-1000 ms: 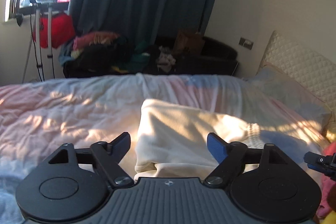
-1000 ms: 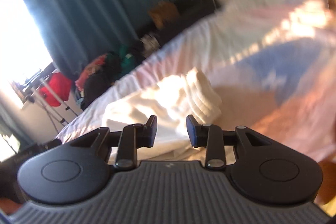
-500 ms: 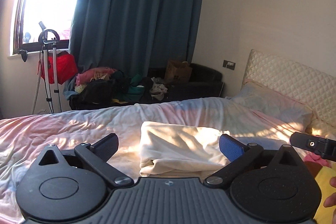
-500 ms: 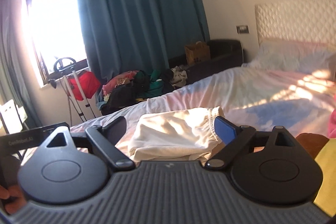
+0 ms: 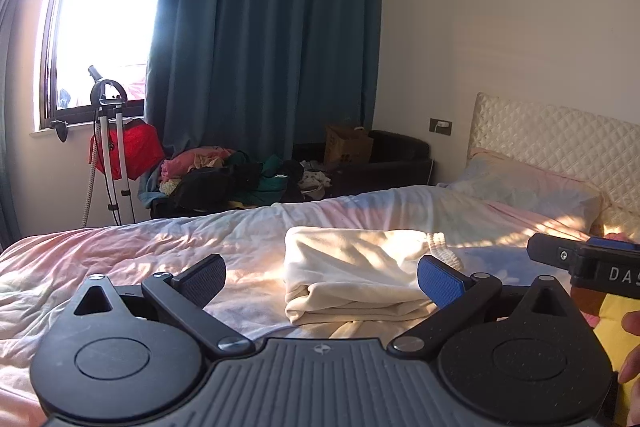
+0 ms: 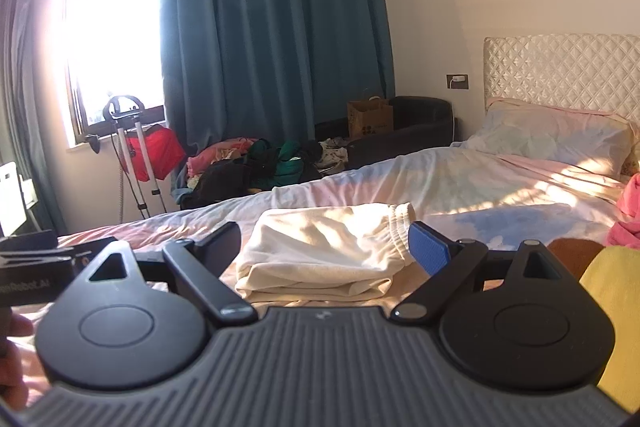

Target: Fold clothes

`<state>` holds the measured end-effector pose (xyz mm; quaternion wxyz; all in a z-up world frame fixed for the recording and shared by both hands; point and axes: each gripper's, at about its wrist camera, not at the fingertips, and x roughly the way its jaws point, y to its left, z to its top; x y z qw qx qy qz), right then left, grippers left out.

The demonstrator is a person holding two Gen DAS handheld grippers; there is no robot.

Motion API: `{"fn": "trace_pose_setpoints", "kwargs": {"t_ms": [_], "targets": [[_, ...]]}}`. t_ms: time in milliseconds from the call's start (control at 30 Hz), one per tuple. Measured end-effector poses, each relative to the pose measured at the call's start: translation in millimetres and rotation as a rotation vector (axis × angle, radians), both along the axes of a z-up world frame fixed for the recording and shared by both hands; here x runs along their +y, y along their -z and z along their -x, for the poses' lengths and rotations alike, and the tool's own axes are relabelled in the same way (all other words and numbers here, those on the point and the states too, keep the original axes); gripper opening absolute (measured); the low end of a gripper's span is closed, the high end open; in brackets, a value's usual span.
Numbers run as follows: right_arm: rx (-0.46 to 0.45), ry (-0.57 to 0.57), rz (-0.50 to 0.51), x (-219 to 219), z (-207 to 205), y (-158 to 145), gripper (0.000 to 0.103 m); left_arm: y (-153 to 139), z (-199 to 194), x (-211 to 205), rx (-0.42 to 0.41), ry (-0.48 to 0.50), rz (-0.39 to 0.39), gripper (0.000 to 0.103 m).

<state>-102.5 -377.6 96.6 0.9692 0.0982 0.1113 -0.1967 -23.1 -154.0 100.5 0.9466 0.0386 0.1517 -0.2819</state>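
Sunlit bed [image 5: 120, 259] holds folded cream garment [image 5: 352, 275]; both grippers' jaws gape wide, empty.

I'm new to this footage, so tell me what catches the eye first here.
A folded cream garment lies in sunlight on the pastel bedsheet, straight ahead of both open grippers, left gripper and right gripper. Behind the bed, a tall teal curtain hangs beside a bright window, above a heap of unfolded clothes.
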Motion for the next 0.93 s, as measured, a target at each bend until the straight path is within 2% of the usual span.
{"fn": "trace_pose_setpoints", "kwargs": {"t_ms": [333, 533, 933], "targets": [[0.008, 0.028, 0.054, 8.4, -8.2, 31.8, 0.092, 24.7, -7.6, -1.5, 0.005, -0.011, -0.017, 0.103], [0.050, 0.039, 0.023, 5.4, -16.4, 52.7, 0.092, 36.9, -10.7, -6.9, 0.000, 0.003, -0.037, 0.103], [0.037, 0.060, 0.011, 2.3, -14.9, 64.0, 0.092, 52.2, -17.1, -14.8, 0.004, -0.012, -0.064, 0.103]]}}
